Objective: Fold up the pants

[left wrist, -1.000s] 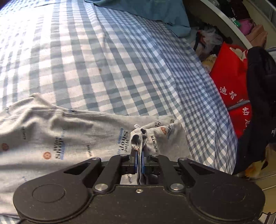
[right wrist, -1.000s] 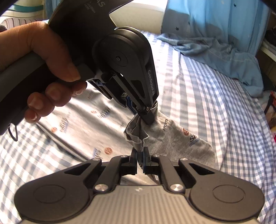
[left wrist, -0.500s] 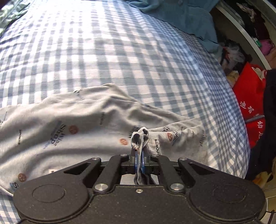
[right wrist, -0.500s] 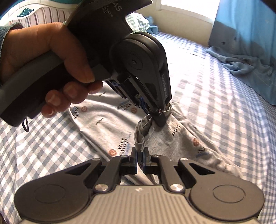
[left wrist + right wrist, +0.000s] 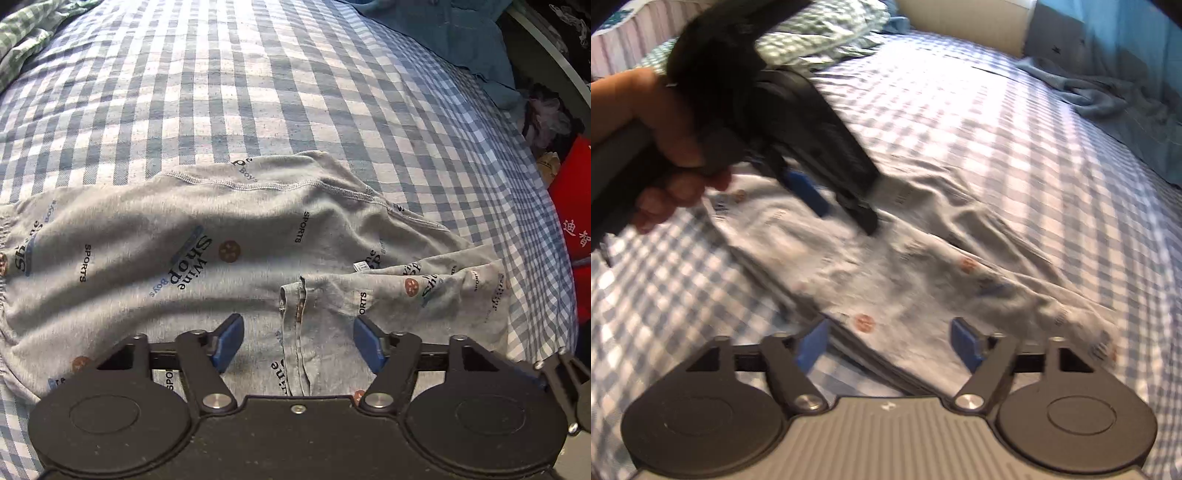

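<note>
- While jaws are opening on both sides, pants [image 5: 229, 240] lying flat on checked bed sheet [image 5: 221, 85], near its front edge.
- Left gripper [image 5: 298, 341]: pads clear of cloth, hem ridge loose between them; pitched steeply down over the fabric, gripped by a hand [image 5: 661, 147] seen blurred in right view.
- Right gripper [image 5: 886, 345]: pads apart, nothing clamped; angled down over the folded lower edge.
- Risk, judged: released hem springing back or bunching, spoiling the fold; likely if lifted off with a pad snagging cloth.
</note>
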